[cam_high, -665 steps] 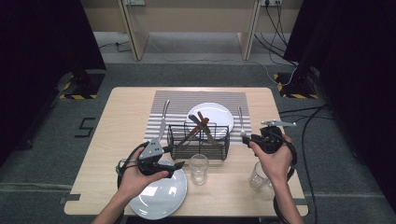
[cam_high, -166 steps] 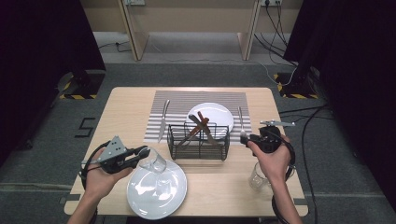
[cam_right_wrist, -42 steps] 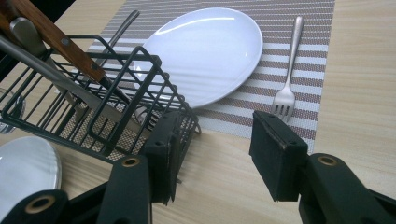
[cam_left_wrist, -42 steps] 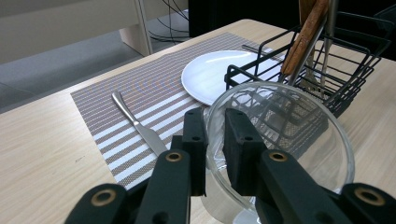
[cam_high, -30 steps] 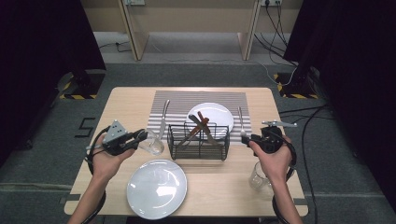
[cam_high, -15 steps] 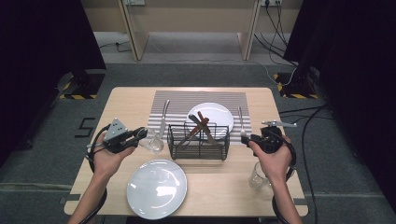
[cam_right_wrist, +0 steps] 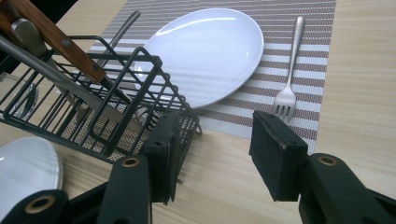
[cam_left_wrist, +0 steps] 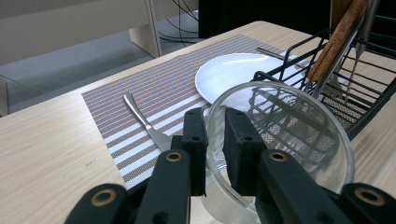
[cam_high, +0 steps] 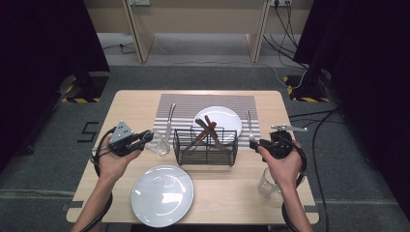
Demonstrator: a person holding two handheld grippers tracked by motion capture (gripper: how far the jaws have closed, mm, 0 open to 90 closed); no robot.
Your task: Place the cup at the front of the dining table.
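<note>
My left gripper (cam_high: 149,138) (cam_left_wrist: 215,140) is shut on the rim of a clear drinking glass (cam_high: 161,145) (cam_left_wrist: 289,135), one jaw inside and one outside. The glass is upright just left of the black wire basket (cam_high: 205,145) (cam_left_wrist: 364,88), at the striped placemat's (cam_high: 188,104) front left corner. I cannot tell whether its base rests on the table. My right gripper (cam_high: 253,142) (cam_right_wrist: 217,154) stands open with nothing between its jaws, low beside the basket's (cam_right_wrist: 93,116) right end. A fork (cam_high: 249,123) (cam_right_wrist: 289,70) lies just beyond it.
The basket holds wooden-handled utensils (cam_high: 209,128) (cam_right_wrist: 56,37). A white plate (cam_high: 222,118) (cam_right_wrist: 210,51) and a knife (cam_high: 169,118) (cam_left_wrist: 144,123) lie on the placemat. Another white plate (cam_high: 162,195) sits at the front, and a second glass (cam_high: 268,182) stands under the right wrist.
The glass that first stood in front of the basket is now in my left gripper, carried over the front plate to the basket's left. Nothing has moved in the last second.
</note>
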